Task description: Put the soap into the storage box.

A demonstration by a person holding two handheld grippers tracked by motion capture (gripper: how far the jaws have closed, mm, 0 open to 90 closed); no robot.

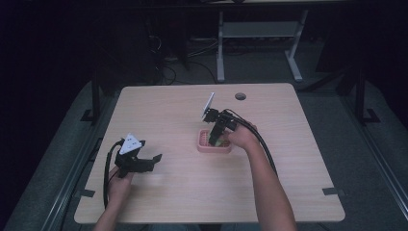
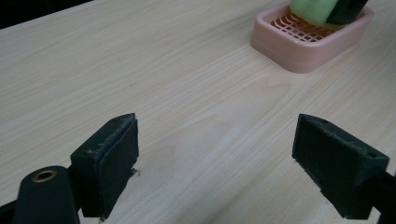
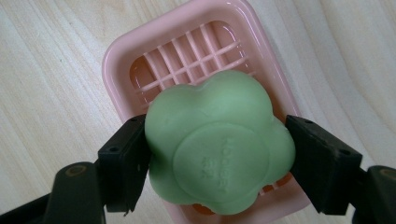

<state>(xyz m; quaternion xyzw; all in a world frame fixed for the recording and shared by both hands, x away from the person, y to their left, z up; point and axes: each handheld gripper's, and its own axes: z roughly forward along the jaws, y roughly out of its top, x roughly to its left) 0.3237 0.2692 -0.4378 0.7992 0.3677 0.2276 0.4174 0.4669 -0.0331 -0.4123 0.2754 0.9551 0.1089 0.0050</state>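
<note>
The right hand-held gripper [image 3: 217, 154] clamps a green soap [image 3: 218, 144] over the pink dish [image 1: 214, 142] near the middle of the table [image 1: 183, 192]. The left hand-held gripper [image 2: 229, 163] sits near the left edge, jaws wide with nothing between them

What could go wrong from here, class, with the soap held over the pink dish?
1. The green soap is rounded and smooth; held only at its sides by the right tool, it could slip out.
2. It sits toward one end of the soap dish, so it might land on the rim or tip the dish.
</note>
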